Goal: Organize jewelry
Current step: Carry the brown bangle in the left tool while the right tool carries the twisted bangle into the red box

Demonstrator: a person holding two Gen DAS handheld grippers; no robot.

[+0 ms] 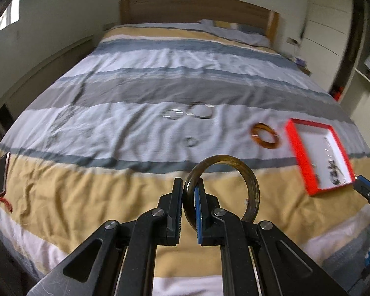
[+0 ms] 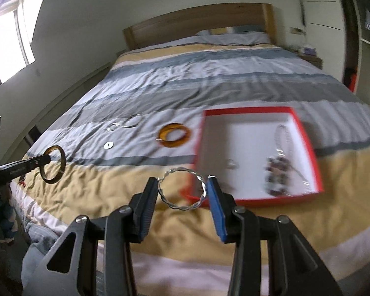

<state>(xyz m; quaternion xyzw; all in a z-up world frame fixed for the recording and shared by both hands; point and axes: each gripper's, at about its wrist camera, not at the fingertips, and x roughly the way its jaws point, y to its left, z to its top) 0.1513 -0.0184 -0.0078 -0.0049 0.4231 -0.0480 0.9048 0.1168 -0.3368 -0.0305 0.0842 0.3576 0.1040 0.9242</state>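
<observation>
My left gripper (image 1: 189, 185) is shut on the rim of a dark olive bangle (image 1: 249, 180), held above the yellow stripe of the bed; the same bangle (image 2: 53, 164) shows at the left of the right wrist view. My right gripper (image 2: 182, 185) is shut on a twisted silver bangle (image 2: 185, 207), spanning it side to side, just left of the red box (image 2: 308, 133). The red box (image 1: 296, 153) has a white inside and holds a beaded bracelet (image 2: 277, 175) and a silver chain (image 2: 283, 135). An amber bangle (image 2: 175, 135) lies on the bed.
Thin silver bangles (image 2: 129, 122) and a small round piece (image 2: 108, 145) lie on the striped duvet (image 2: 209, 81). A dark phone with a red cord (image 1: 2, 175) rests at the bed's left edge. Wooden headboard (image 1: 192, 7) at the far end, wardrobe at right.
</observation>
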